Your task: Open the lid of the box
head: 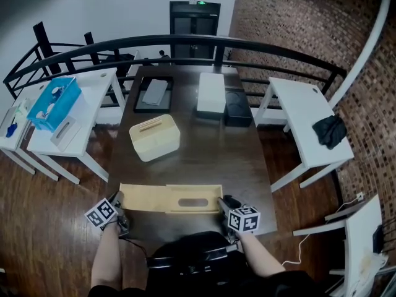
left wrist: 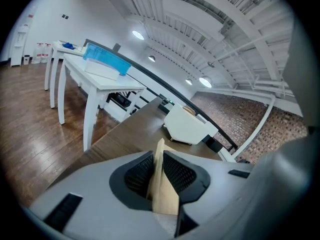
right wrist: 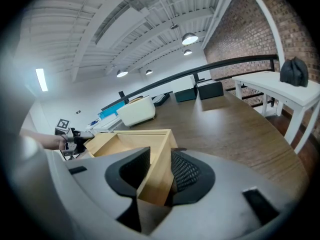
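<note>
A light wooden lid (head: 170,198) with a slot in its top is held over the near edge of the dark table (head: 216,159), one end in each gripper. My left gripper (head: 119,199) is shut on its thin left edge (left wrist: 161,184), which stands on end between the pads. On the thicker right end wall (right wrist: 157,169), my right gripper (head: 221,202) is shut; the lid's hollow inside shows beyond the jaws. The left gripper (right wrist: 70,139) also shows at the far end in the right gripper view. The cream box (head: 154,138) sits apart, mid-table.
A white box (head: 211,93), a black box (head: 237,108) and a black tray (head: 154,94) lie at the table's far end. White side tables flank it: the left holds a blue box (head: 54,102), the right a black cloth (head: 330,130). A black railing (head: 185,40) curves behind.
</note>
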The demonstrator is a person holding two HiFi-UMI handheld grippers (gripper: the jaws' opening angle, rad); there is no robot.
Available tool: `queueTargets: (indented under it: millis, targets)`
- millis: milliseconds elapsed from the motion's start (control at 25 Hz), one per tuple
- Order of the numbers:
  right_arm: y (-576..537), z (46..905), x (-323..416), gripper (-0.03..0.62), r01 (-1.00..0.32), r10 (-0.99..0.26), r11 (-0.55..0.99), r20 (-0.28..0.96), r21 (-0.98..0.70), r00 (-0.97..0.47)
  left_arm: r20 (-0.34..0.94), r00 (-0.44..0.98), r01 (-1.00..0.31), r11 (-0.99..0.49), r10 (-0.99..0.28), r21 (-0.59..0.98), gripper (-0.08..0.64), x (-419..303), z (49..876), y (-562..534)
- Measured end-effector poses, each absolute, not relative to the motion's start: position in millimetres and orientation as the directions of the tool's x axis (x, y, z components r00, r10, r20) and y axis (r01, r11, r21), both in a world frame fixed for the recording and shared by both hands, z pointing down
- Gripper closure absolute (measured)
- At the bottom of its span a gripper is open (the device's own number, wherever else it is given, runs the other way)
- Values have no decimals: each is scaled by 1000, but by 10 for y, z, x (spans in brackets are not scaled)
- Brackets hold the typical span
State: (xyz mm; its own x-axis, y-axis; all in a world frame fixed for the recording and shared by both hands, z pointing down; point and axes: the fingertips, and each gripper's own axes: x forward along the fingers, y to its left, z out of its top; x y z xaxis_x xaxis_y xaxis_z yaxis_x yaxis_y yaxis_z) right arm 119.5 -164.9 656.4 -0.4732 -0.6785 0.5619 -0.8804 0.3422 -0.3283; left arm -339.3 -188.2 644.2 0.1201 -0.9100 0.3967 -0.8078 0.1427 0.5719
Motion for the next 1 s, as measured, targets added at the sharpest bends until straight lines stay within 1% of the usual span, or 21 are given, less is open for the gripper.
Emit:
queueTargets:
  millis: [80,120,160,280,360,440,560,640,680,720,760,800,880,1000]
  targets:
    - [-1665,6573,1220,459,-879,-689,340,548,-334,-474,391,121,-796,146,-912,587,484,-3400,6456,-1886]
    - [-1680,6547,1219,423,-876,-696,340,535,-342,-479,387,123,-792,144,-914,593,468,-3406,6456,-1894]
    - [-1700,6509,1224,405,-873,-704,341,520,-349,-484,383,123,-791,142,-916,595,450,-3411,6452,-1899]
    - [-1787,6315,1331,405,-870,-753,338,451,-359,-478,365,112,-803,132,-924,581,441,-3434,6395,-1894]
    - [-1852,6061,1479,405,-874,-804,315,385,-370,-453,340,83,-825,126,-937,550,422,-3488,6295,-1874]
    - [-1904,5773,1685,405,-876,-853,290,311,-385,-419,286,42,-854,114,-957,507,423,-3570,6131,-1833]
    - [-1914,5257,2047,409,-881,-914,278,177,-383,-366,130,19,-889,42,-991,456,430,-3580,5633,-1747]
    - [-1863,4946,2300,449,-884,-943,264,89,-386,-320,22,46,-909,-32,-999,415,463,-3491,5235,-1683]
    - [-1828,4810,2411,449,-886,-953,256,50,-387,-298,-22,71,-916,-74,-997,393,487,-3431,5075,-1658]
    - [-1791,4690,2508,464,-889,-961,248,18,-385,-276,-56,100,-922,-114,-993,371,494,-3363,4940,-1634]
    - [-1755,4587,2593,496,-893,-967,239,-9,-382,-255,-85,125,-926,-147,-988,347,501,-3288,4811,-1607]
    - [-1722,4504,2664,516,-898,-972,228,-28,-378,-235,-112,145,-929,-174,-983,325,524,-3209,4682,-1577]
    - [-1677,4380,2747,587,-909,-977,211,-49,-360,-207,-166,176,-930,-219,-970,294,526,-3058,4448,-1511]
    - [-1639,4271,2708,589,-916,-975,220,-53,-337,-214,-230,195,-927,-256,-953,275,527,-2904,4198,-1402]
